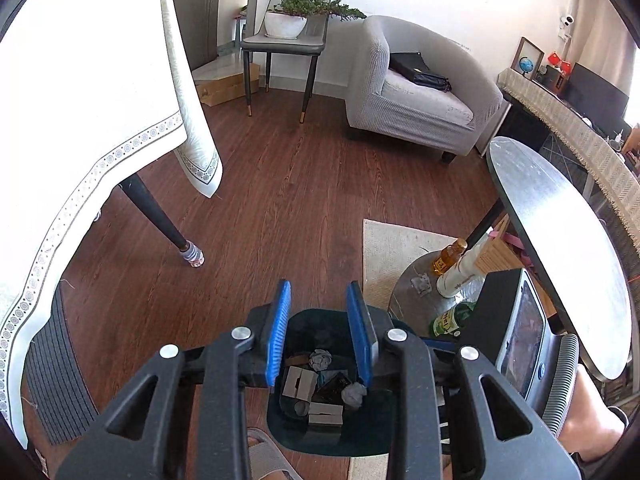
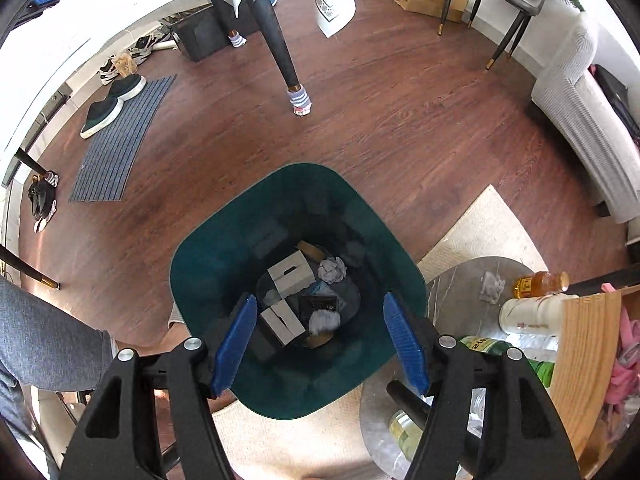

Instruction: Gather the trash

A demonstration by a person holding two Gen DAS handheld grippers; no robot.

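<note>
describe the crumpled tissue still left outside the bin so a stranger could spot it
Start at the dark green bin on the wooden floor; the round grey marble side table stands just right of it. The crumpled tissue lies on that tabletop left of the amber bottle, the only soft, flat thing among upright bottles.

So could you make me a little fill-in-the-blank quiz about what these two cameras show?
1. Both claws, left claw and right claw, hang over a bin coloured dark ____.
2. Each claw's jaws stand ____, holding nothing.
3. The crumpled tissue not yet binned lies on the round grey ____.
4. The table leg wears a striped ____ at its foot.

Missing words: green; open; table; sock
</note>
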